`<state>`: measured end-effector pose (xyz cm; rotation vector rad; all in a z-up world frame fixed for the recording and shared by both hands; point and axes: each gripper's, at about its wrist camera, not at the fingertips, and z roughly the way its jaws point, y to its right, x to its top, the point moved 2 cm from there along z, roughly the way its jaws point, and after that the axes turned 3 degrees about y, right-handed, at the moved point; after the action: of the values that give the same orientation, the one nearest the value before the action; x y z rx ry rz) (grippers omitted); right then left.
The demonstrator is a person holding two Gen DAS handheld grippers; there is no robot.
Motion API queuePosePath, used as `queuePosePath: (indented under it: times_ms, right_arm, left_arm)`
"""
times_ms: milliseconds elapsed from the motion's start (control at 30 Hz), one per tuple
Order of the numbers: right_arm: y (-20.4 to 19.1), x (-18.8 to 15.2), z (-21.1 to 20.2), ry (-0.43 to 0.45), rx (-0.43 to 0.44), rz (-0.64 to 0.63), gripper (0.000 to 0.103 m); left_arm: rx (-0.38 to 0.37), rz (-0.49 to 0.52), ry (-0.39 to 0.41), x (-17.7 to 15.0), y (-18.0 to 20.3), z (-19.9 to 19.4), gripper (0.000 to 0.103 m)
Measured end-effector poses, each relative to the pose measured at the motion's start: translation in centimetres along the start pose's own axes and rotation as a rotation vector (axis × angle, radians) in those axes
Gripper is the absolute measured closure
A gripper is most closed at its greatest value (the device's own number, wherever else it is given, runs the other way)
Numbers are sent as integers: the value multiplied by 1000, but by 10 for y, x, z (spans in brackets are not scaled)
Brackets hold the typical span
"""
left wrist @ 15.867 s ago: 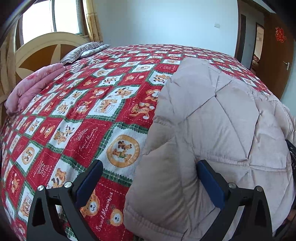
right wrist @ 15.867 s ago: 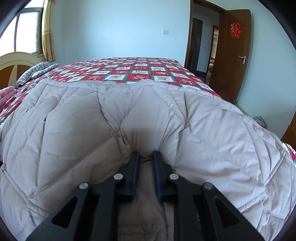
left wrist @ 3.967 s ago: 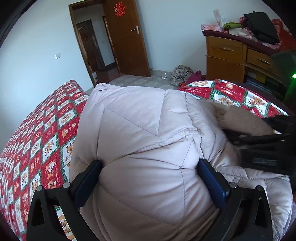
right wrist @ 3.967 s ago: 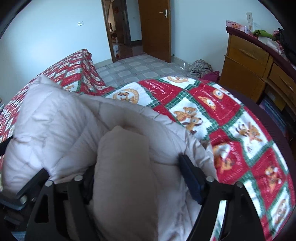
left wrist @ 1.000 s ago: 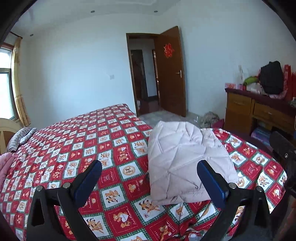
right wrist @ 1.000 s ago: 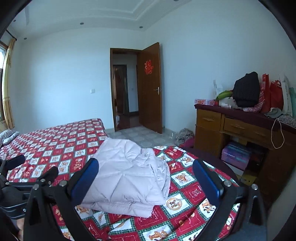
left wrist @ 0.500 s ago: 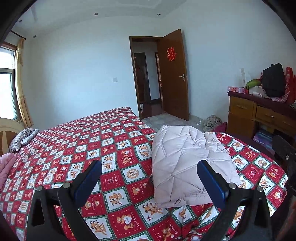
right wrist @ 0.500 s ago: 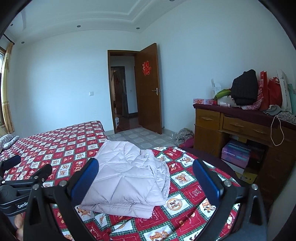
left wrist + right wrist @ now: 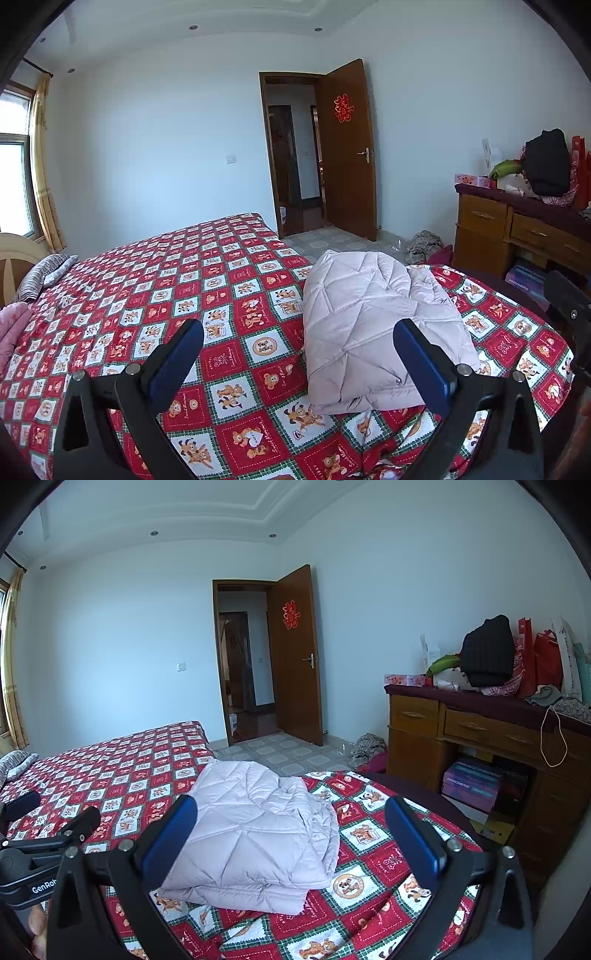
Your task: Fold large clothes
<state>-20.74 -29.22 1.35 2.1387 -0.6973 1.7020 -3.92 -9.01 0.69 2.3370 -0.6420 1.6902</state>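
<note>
Right tongs [image 9: 565, 306] mostly cut off at left-wrist frame edge; jacket [image 9: 255, 830] underside hidden against bedspread [image 9: 122, 775].

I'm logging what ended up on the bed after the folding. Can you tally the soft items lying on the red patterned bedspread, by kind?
Folded pale pink quilted jacket: 1
Striped grey pillow near the headboard: 1
Pink blanket, at the frame's edge: 1
Total: 3

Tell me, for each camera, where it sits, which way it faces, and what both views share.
Left wrist: on the left gripper, raised over the bed, facing the open door; its open jaws show.
Right wrist: on the right gripper, facing likewise; its open jaws, the left gripper and fingertips show.
Shared: folded jacket, bed, door, dresser.
</note>
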Motion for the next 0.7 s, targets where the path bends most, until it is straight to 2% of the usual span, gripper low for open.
queuePosePath:
  times_ms: [700]
  right_arm:
    - [-2,2,0,-6,-3,-1,0]
  left_arm:
    - [3,2,3,-4,-3,-2,1]
